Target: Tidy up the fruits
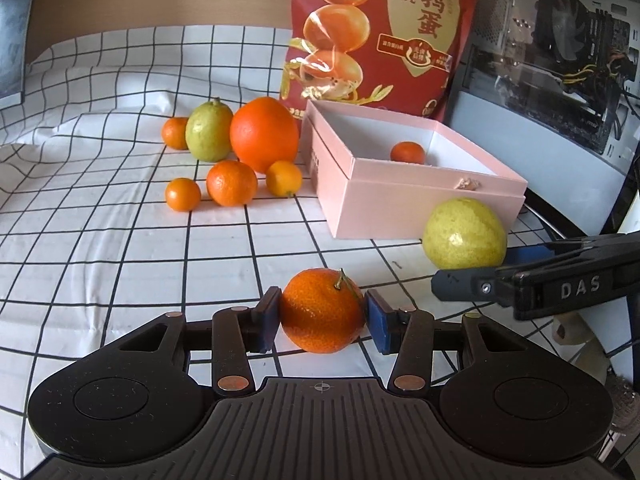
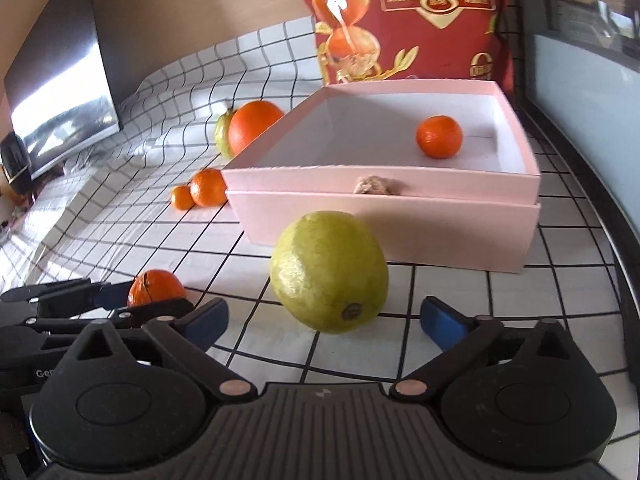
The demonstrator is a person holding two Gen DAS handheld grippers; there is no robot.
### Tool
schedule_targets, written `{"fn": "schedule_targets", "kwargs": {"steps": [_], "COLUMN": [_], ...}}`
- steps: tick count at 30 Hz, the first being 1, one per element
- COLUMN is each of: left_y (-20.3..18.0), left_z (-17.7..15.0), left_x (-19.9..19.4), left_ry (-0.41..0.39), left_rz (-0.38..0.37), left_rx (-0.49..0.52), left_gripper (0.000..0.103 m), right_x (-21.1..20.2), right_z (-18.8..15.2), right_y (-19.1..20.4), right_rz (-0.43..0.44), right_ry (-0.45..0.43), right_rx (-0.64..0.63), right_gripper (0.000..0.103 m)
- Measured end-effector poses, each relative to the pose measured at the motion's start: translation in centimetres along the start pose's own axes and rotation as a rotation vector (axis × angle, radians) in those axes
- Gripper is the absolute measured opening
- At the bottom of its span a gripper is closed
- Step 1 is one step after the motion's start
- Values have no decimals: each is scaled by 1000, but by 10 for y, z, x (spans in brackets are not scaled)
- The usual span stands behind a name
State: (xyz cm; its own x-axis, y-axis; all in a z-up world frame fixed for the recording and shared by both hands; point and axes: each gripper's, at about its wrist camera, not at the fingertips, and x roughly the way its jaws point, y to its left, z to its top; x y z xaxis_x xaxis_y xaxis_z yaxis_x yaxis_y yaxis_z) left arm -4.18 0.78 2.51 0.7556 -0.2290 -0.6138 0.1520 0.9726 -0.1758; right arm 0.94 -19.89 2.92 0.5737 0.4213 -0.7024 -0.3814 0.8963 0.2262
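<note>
A small stemmed orange mandarin (image 1: 321, 310) sits between the blue-padded jaws of the left gripper (image 1: 322, 316), both pads pressed to its sides, low over the desk (image 1: 120, 240), which is draped in a white cloth with a black grid. The right gripper (image 2: 324, 322) has its jaws spread wide on either side of a yellow-green round citrus fruit (image 2: 329, 271) resting on the cloth, touching neither pad, just in front of an open pale pink cardboard box (image 2: 384, 216). One small orange mandarin (image 2: 439, 136) lies inside the box. Left of the box, a cluster of orange and green fruits (image 1: 236, 148) stands together. Behind rises a red snack bag printed with Chinese characters (image 1: 380, 32), its top cut off. A dark monitor (image 2: 60, 92) stands at the far left; the electronics at right are hard to make out.
</note>
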Motion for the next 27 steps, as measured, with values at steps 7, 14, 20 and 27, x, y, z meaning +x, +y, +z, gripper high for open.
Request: {"fn": "schedule_targets", "kwargs": {"steps": [7,14,20,27], "left_y": [0,0,0,1], "left_z": [0,-1,-1,-1], "left_x": [-1,-1,-1,-1], "left_ry": [-1,-2,-3,-3], "left_rz": [-1,-1,-1,-1], "left_rx": [-3,-2,-2,-1], "left_gripper": [50,50,50,51], "right_x": [3,13,23,21], "right_z": [0,6,12,12], "right_y": [6,16,21,21], "right_rz": [-36,-82,-139,-160], "right_ry": [18,40,29,11], "right_rx": [-20,-64,-94,-132], "right_gripper": [103,103,92,64]}}
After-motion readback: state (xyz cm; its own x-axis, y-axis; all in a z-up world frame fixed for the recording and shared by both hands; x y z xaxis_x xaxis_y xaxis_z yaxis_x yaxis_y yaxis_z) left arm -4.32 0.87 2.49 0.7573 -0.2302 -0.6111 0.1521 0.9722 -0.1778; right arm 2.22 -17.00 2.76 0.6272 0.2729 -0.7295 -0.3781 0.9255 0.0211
